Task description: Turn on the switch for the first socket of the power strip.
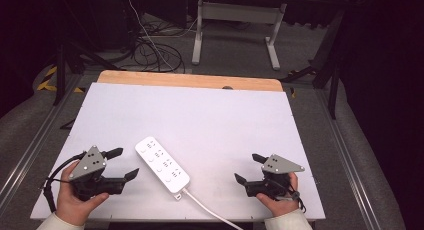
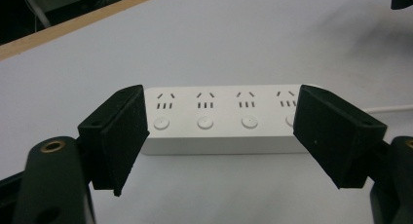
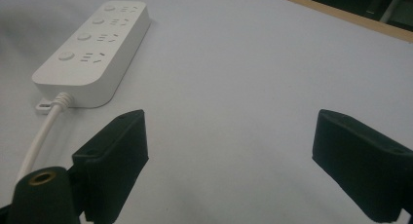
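On the white surface (image 1: 210, 115), a power strip (image 1: 162, 164) is lying diagonally between both hands, its cord trailing toward the person. Just beside it, the left claw (image 1: 126, 164) is standing spread and empty, probably preparing to grip it, while the right claw (image 1: 247, 168) is waiting spread too, well apart.
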The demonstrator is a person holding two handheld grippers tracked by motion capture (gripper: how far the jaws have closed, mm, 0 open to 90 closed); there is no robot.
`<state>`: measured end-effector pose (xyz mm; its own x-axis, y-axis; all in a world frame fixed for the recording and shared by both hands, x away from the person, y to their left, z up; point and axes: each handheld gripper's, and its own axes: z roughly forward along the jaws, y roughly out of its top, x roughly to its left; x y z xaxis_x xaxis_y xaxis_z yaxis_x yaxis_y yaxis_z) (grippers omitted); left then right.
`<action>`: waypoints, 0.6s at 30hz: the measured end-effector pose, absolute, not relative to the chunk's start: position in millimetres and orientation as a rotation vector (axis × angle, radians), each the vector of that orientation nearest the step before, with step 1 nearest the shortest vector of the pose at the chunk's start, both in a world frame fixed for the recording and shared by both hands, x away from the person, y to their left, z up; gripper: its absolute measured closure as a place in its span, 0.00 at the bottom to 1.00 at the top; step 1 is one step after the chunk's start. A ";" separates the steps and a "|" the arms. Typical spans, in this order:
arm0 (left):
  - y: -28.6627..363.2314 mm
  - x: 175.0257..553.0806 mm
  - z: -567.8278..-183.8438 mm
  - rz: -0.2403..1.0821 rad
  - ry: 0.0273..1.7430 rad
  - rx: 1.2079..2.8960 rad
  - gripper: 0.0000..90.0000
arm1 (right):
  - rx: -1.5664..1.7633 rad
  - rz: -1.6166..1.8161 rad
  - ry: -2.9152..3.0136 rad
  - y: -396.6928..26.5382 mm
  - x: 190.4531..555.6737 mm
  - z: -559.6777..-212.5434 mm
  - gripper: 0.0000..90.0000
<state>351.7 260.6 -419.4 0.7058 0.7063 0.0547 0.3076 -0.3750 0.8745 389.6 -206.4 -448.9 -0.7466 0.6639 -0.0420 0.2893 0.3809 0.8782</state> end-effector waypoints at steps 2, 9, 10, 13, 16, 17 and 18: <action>256.2 353.2 -418.4 0.519 0.767 1.976 0.23 | 0.826 1.320 2.258 -206.4 389.6 -448.9 0.15; 240.3 356.6 -418.3 0.490 0.736 1.996 0.24 | 0.826 1.318 2.262 -206.0 389.9 -449.4 0.15; 240.3 356.6 -418.3 0.490 0.736 1.996 0.24 | 0.826 1.318 2.262 -206.0 389.9 -449.4 0.15; 234.6 358.1 -417.1 0.486 0.719 2.002 0.24 | 0.826 1.319 2.264 -205.9 390.0 -449.7 0.15; 227.8 359.5 -416.7 0.474 0.707 2.011 0.24 | 0.826 1.318 2.265 -205.9 390.0 -449.8 0.15; 224.1 360.2 -416.6 0.465 0.702 2.017 0.24 | 0.826 1.319 2.265 -205.9 390.0 -449.8 0.15; 224.1 360.2 -416.6 0.465 0.702 2.017 0.24 | 0.826 1.319 2.265 -205.9 390.0 -449.8 0.15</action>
